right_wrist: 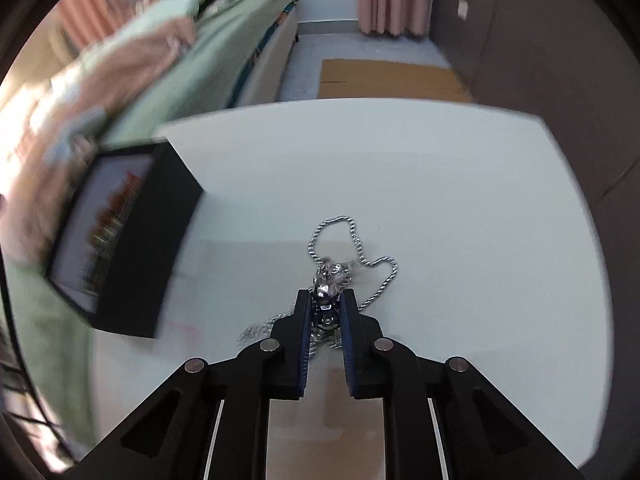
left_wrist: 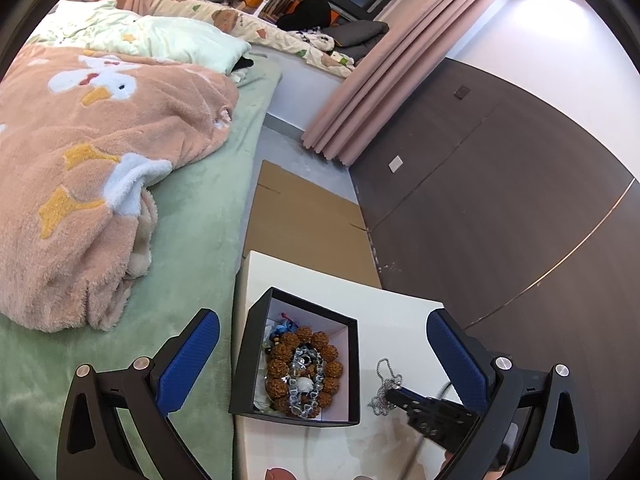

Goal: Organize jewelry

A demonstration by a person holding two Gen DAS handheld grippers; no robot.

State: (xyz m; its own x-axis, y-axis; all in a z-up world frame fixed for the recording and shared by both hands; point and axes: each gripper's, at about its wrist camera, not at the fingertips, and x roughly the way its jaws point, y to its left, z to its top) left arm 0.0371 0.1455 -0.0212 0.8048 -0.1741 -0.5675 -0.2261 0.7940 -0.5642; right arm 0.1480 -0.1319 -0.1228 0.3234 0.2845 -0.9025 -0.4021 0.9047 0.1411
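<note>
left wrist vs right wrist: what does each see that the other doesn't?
Left wrist only: the box's contents, a brown bead bracelet around clear beads, plus the open left gripper and pillows on the bed.

Right wrist only: the right gripper closed on the silver pendant, seen close up between its pads.

Both: black box, silver chain, white table, cardboard.

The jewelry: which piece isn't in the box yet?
The silver chain necklace, lying on the white table, pinched in the right gripper. The brown bead bracelet and clear bead bracelet already sit inside the black box.
</note>
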